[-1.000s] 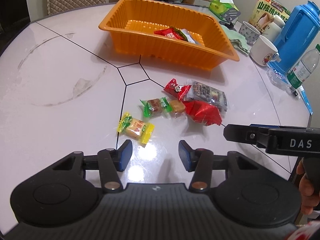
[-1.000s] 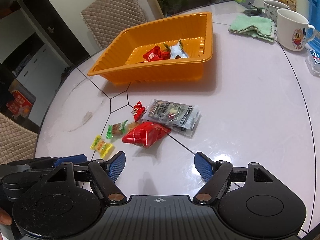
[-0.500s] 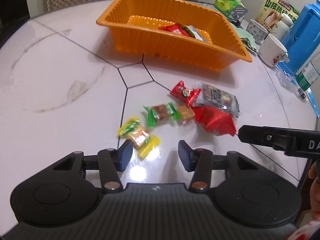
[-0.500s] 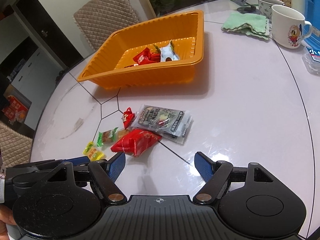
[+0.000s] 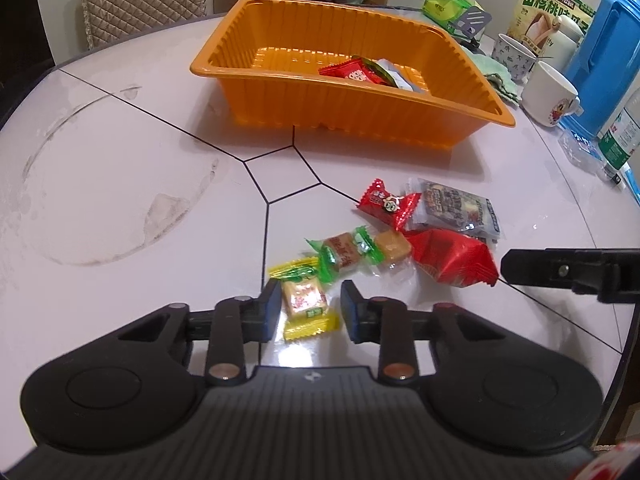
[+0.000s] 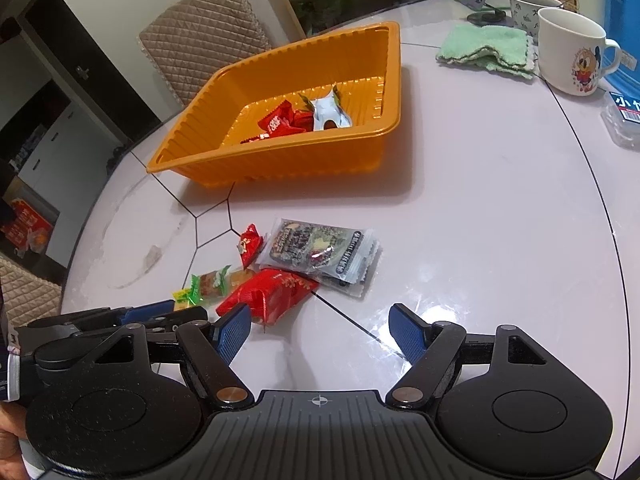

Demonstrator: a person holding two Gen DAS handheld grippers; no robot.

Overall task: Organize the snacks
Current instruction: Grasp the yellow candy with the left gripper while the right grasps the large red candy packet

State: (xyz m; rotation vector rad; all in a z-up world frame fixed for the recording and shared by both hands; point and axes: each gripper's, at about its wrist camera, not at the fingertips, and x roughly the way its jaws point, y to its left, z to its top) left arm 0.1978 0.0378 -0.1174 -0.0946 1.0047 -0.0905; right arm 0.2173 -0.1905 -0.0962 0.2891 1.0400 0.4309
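Note:
An orange tray (image 5: 256, 92) (image 6: 276, 164) at the back of the table holds red and silver snack packets (image 5: 356, 74) (image 6: 296, 118). Loose snacks lie in front of it: a yellow-wrapped candy (image 5: 304, 300), a green-wrapped candy (image 5: 340, 254) (image 6: 210, 282), a small red packet (image 5: 386, 202) (image 6: 250, 244), a big red packet (image 5: 452, 256) (image 6: 268, 294) and a dark clear-wrapped packet (image 5: 456, 208) (image 6: 320, 248). My left gripper (image 5: 308, 310) is open with its fingers on either side of the yellow candy. My right gripper (image 6: 320, 332) is open and empty, low over the table, its left finger beside the big red packet.
At the right stand a white mug (image 5: 550, 94) (image 6: 572, 56), a blue jug (image 5: 608, 60), a water bottle (image 5: 624, 136), a green cloth (image 6: 486, 50) and a snack box (image 5: 554, 8). A quilted chair (image 6: 204, 56) stands behind the table.
My left gripper has moved forward and down so the yellow candy now lies between its fingers. My right gripper has drifted closer to the big red packet.

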